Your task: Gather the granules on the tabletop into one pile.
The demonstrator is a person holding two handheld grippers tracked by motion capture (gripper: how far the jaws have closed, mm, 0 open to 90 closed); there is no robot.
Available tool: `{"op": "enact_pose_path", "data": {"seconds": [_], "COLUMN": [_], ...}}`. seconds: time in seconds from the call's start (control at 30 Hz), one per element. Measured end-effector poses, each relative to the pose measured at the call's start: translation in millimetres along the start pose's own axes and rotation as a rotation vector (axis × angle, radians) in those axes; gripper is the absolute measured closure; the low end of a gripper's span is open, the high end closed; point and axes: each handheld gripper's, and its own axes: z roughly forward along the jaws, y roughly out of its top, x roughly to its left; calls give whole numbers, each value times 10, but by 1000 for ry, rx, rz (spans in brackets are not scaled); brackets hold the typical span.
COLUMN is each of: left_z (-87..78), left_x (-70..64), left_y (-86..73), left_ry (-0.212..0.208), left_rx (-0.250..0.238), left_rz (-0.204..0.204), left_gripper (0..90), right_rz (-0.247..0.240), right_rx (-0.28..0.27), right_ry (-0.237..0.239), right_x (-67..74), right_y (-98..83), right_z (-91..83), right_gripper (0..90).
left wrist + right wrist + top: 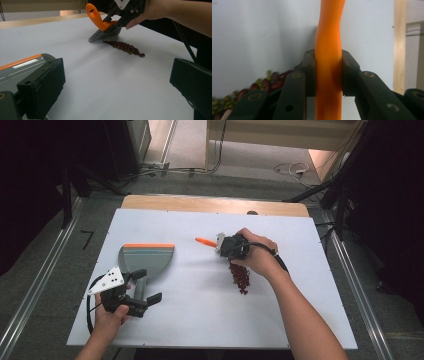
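The right gripper (226, 248) sits clamped on the brush handle (329, 62), forearm reaching in diagonally toward the handle. The left gripper (145, 287), well apart from that handle, rests low with its jaws spread wide.

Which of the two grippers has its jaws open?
The left gripper, beside the grey dustpan; its jaws stand apart, empty. The right gripper clamps the orange brush handle.

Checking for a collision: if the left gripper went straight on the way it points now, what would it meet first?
Probably the line of beans on the white table, with the brush just beyond; depth is hard to judge.
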Motion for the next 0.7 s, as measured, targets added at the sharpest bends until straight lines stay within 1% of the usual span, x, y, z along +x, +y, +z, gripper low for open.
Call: {"op": "enact_pose_path", "data": {"seconds": [0.07,0.13,0.2,0.27,0.33,0.4,0.5,0.53,0.57,0.63,0.7], "left_z": [4,9,11,17,21,22,23,23,23,24,27], "left_x": [-9,-16,-22,-25,-23,-22,-20,-20,-21,-22,-25], "left_y": [1,1,0,-2,-3,-3,-4,-3,-3,-4,-5], "left_ry": [-1,-2,-1,-2,-3,-2,-1,-1,-1,-2,-2], "left_rx": [0,-3,1,4,5,8,8,8,8,8,9], "left_rz": [1,0,1,3,5,4,2,3,3,3,4], "left_gripper": [10,9,10,10,9,10,10,10,10,10,10], "right_rz": [-29,-44,-51,-44,-52,-51,-74,-75,-83,-77,-83], "right_rx": [5,0,-8,-13,-26,-21,-18,-16,-17,-19,-21], "right_ry": [9,14,21,27,40,53,66,78,71,75,80], "right_x": [60,117,151,179,205,237,290,315,320,350,367], "right_y": [-3,-19,-45,-74,-110,-138,-170,-184,-193,-215,-228], "right_z": [-13,-19,-31,-50,-68,-93,-119,-127,-133,-144,-157], "right_gripper": [689,688,687,686,683,681,678,677,676,674,673]}}
